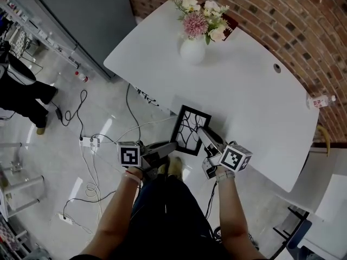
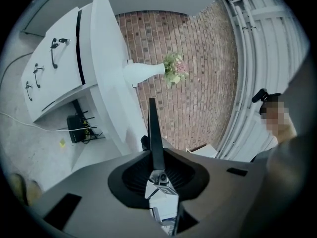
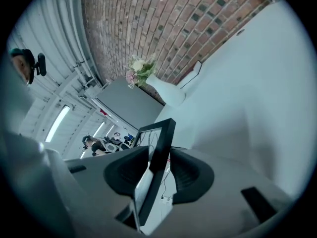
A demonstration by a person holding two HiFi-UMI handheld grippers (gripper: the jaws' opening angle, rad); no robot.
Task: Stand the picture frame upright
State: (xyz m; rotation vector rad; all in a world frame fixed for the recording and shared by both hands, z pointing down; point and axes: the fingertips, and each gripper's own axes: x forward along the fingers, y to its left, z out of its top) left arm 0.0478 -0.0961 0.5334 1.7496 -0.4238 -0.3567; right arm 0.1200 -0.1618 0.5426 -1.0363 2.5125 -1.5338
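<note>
Black ribbed pads of left gripper (image 2: 158, 175) clamp the thin flat edge of picture frame (image 2: 154, 133) | right gripper (image 3: 161, 172) jaws wide apart, square black moulding loose between them | frame tilted at smooth white table (image 1: 260, 91) edge, picture centre | bulbous white vase (image 1: 192, 52) upper centre | rough brick wall (image 1: 303, 26) upper right

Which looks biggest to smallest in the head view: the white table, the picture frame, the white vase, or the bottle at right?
1. white table
2. picture frame
3. white vase
4. bottle
The frame is nearest the camera, so it may look oversized.
</note>
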